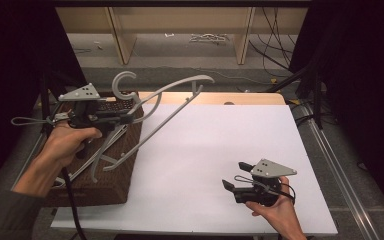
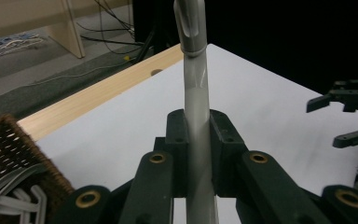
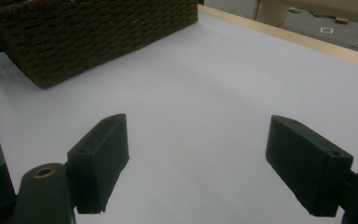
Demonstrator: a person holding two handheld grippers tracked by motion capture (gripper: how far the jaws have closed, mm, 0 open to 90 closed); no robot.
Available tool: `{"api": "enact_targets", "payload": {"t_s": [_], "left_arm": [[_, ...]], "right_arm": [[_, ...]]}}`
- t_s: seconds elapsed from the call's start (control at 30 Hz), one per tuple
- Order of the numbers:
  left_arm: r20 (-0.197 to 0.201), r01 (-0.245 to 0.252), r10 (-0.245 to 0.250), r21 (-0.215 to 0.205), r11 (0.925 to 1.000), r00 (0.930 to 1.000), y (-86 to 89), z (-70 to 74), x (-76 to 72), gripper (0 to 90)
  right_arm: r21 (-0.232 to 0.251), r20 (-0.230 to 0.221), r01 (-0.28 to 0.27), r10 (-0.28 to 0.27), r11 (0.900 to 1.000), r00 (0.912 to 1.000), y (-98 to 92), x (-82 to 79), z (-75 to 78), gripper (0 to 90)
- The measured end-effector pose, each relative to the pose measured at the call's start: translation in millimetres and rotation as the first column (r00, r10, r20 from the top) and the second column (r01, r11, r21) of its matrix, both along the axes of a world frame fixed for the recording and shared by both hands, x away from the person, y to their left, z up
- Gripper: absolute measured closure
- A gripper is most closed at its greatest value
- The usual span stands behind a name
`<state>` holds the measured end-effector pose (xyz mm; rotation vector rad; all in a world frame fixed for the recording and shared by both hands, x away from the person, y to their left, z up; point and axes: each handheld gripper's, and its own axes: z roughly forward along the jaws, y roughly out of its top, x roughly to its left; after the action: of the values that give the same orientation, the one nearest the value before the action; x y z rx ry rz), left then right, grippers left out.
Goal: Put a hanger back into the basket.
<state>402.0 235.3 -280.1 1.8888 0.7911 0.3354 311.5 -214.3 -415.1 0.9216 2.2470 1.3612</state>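
Note:
A grey plastic hanger [image 1: 172, 115] hangs in the air above the brown wicker basket [image 1: 112, 187] at the table's left, its hook [image 1: 125, 80] pointing up. My left gripper [image 1: 130, 116] is shut on the hanger's stem. In the left gripper view the grey stem [image 2: 196, 88] runs up between the closed pads [image 2: 179, 140] of that gripper [image 2: 196, 140]. My right gripper [image 1: 235, 175] rests in a hand near the table's front right, open with nothing in it. In the right gripper view its jaws [image 3: 209, 158] stand wide apart over the bare white tabletop.
More grey hangers [image 1: 105, 160] lie in the basket [image 2: 9, 149]. The white tabletop [image 1: 220, 140] spreads between the two hands, with a wooden strip [image 1: 230, 97] along its far edge. Wooden shelf legs [image 1: 242, 35] and cables stand on the floor beyond. The basket wall [image 3: 98, 32] lies ahead of the right gripper.

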Motion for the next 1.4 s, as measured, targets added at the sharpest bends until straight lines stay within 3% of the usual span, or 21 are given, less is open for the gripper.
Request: {"api": "enact_targets", "payload": {"t_s": [0.33,0.8,0.93,1.1,1.4], "left_arm": [[-0.018,-0.102,0.101,-0.01,0.9948,0.9947,40.4,-8.6,11.9,79.6],[-0.033,-0.22,0.219,-0.009,0.9755,0.9751,89.7,-27.9,18.7,79.6],[-0.031,-0.241,0.241,0.003,0.9705,0.97,97.9,-32.3,18.9,79.6],[-0.027,-0.244,0.244,0.024,0.9695,0.9693,102.3,-36.6,19.7,79.6],[-0.013,-0.295,0.295,0.041,0.9548,0.9553,118.0,-42.7,22.3,79.6]], "right_arm": [[-0.003,-0.007,-0.001,0.001,1.0,1.0,-0.6,0.5,-1.9,22.2],[-0.002,-0.006,0.006,-0.006,1.0,1.0,-0.4,0.5,-3.3,22.1],[-0.005,-0.008,0.008,-0.008,1.0,0.9999,-0.5,0.6,-3.7,21.9],[-0.007,-0.014,0.003,-0.003,1.0,0.9999,0.0,0.5,-4.3,21.8],[-0.008,-0.013,0.004,-0.004,1.0,0.9999,-1.1,0.0,-4.6,21.8]]}}
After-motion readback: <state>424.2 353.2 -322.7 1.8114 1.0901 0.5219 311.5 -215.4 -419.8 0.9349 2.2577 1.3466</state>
